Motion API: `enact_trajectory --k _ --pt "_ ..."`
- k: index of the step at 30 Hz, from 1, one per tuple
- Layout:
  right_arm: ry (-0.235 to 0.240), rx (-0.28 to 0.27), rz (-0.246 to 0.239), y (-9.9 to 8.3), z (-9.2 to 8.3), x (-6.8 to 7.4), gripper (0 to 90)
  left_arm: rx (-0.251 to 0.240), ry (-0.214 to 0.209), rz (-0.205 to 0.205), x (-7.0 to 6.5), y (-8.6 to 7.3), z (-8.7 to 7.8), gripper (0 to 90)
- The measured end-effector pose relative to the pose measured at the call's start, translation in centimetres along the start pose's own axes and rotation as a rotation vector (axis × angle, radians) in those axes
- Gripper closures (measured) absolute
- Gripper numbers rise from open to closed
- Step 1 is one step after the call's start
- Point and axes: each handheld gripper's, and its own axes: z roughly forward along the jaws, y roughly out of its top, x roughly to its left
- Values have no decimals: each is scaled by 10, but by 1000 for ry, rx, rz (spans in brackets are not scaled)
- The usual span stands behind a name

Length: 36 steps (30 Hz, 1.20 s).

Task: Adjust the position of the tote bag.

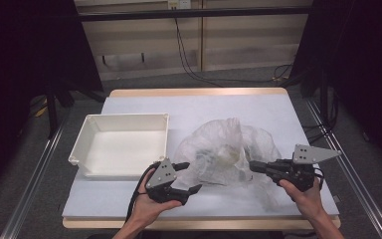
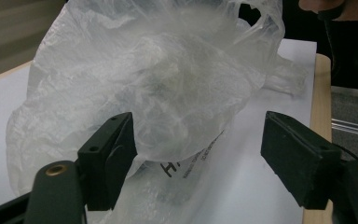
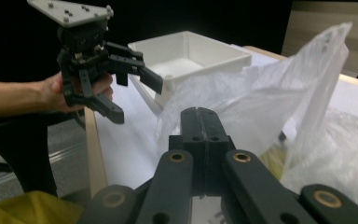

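From above we are looking forward and down over the whole table; each gripper camera is sitting close, facing the plastic bag that all views are sharing.

Grey floor, wood-panelled wall

Your forearms were bare, no sleeves at the wrists. Left gripper: matte black body, two black linkage arms ending in blocky rectangular pads, brass-coloured pivot bushings at the joints. Grey three-cornered plate on top, studded with small screws. Black cable looped off its rear. Right gripper: same black build, same brass bushings on the link arms, a small screw hole in each jaw block. Its grey triangular plate had the same screw pattern. Black cabling ran behind its body.
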Motion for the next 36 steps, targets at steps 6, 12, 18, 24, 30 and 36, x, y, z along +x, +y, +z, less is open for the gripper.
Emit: enact_trajectory --k 6,12,18,24,30,36 --pt "33 -33 -21 17 9 3 900 -23 -19 17 -2 10 7 272" --pt "63 -40 -45 30 22 5 900 -44 -62 54 -10 27 17 285" --pt "83 -43 -68 40 33 7 900 -58 -91 65 -14 36 26 301" --pt "103 -33 -83 41 41 12 900 -88 -111 54 -17 41 34 290" --pt "127 -15 -77 34 46 17 900 -85 -118 70 -22 44 46 285" --pt "147 -24 -85 37 47 22 900 -76 -113 71 -18 49 62 363"
